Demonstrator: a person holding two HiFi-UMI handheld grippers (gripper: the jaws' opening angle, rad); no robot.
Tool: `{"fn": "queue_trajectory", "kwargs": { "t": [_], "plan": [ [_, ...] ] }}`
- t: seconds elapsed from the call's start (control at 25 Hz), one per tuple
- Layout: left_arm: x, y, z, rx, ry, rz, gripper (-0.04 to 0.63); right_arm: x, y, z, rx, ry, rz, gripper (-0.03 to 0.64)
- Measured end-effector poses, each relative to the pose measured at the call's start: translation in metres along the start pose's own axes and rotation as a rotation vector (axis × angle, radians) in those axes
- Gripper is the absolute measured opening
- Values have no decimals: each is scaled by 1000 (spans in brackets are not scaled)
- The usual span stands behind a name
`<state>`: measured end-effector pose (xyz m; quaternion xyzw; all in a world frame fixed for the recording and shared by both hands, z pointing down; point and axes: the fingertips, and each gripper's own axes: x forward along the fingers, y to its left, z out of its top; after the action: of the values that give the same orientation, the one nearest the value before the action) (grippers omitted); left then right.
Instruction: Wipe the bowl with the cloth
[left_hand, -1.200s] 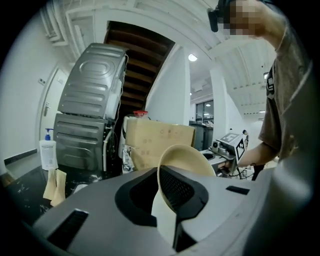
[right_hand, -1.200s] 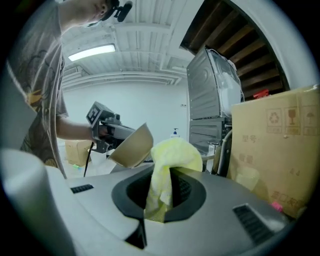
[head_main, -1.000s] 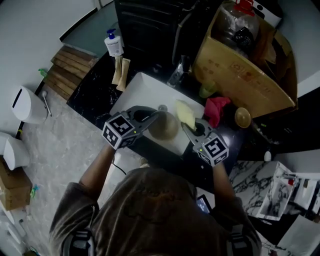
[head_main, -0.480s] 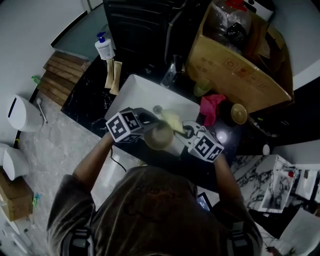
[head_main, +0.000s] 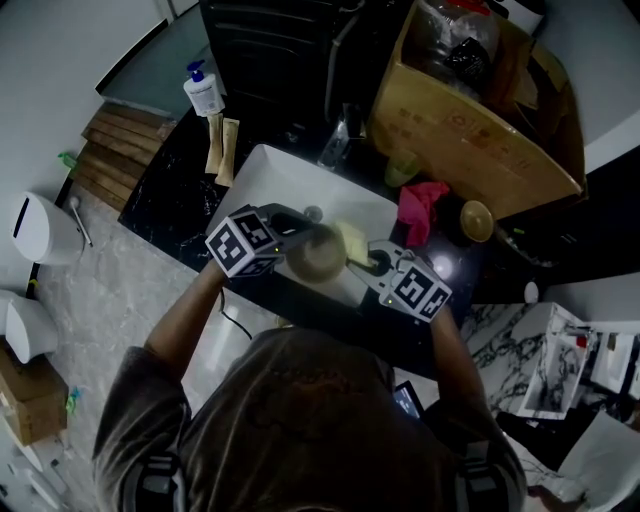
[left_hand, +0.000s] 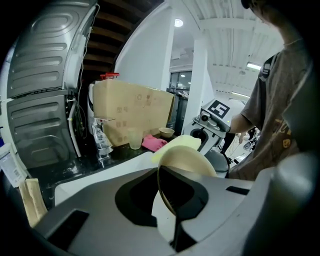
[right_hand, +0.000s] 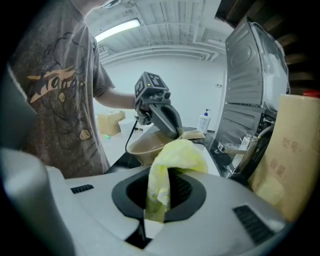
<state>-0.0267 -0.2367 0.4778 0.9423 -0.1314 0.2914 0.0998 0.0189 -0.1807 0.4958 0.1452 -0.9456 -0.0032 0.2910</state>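
Bowl (head_main: 317, 255) hung tipped over the white sink (head_main: 268, 176), its rim pinched in the left gripper (head_main: 297, 231), while the right gripper (head_main: 372, 262) clamped the yellow cloth (head_main: 352, 240) just beside it.

We see the tan bowl (head_main: 317, 256) tipped on its side above the white sink (head_main: 268, 178), with the crumpled pale-yellow cloth (head_main: 352, 240) bunched right against its rim.

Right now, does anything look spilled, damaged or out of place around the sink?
Nothing stands out. The left gripper clamps the bowl by its rim over the white sink; the right gripper holds the yellow cloth at the bowl. No spill or breakage shows.
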Motion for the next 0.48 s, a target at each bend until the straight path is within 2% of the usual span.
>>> {"fn": "queue_trajectory", "kwargs": {
  "t": [0.28, 0.48],
  "plan": [
    [-5, 21, 8, -51, -70, 85, 29, 7, 5, 6, 31, -27, -3, 26],
    [-10, 31, 14, -101, -122, 136, 29, 6, 4, 13, 128, -111, -37, 26]
  ]
}}
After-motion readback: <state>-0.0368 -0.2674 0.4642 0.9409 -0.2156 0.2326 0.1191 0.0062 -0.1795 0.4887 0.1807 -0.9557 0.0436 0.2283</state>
